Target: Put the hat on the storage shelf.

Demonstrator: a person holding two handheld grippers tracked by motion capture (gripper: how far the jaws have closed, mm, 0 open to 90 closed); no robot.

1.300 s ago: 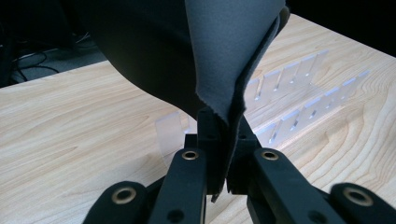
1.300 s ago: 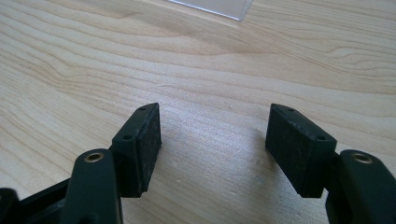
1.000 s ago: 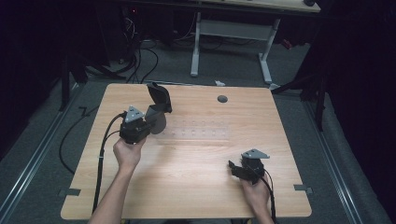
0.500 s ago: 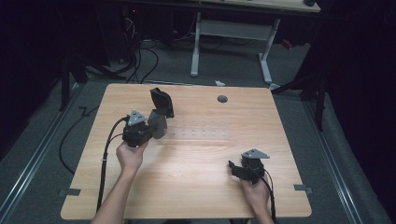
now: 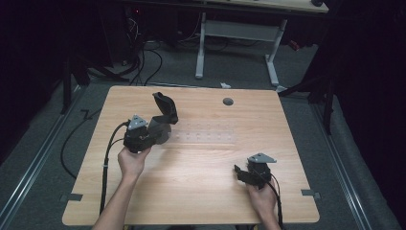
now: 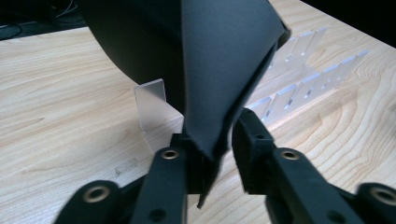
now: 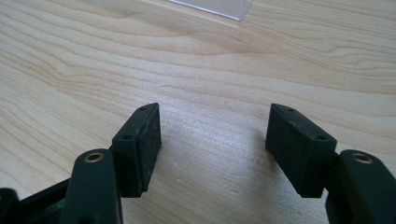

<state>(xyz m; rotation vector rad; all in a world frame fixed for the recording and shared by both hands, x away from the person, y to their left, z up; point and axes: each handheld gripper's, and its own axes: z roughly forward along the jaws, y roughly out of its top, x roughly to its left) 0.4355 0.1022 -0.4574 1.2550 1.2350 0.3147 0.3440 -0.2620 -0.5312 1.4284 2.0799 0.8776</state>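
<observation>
The room is dark. Behind the wooden table (image 5: 201,191) stands a white desk frame (image 5: 237,33) on grey carpet floor (image 5: 43,143). Black cables (image 5: 139,62) lie near the far left corner.

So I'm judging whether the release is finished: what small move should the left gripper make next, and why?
Probably back the left gripper straight off. Its jaws have just been opening; the black folded piece hangs between them, one pad apart, standing in the clear slotted rack.

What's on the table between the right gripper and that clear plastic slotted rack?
Nothing: in the high view, bare wood separates the right gripper from the clear plastic slotted rack.
</observation>
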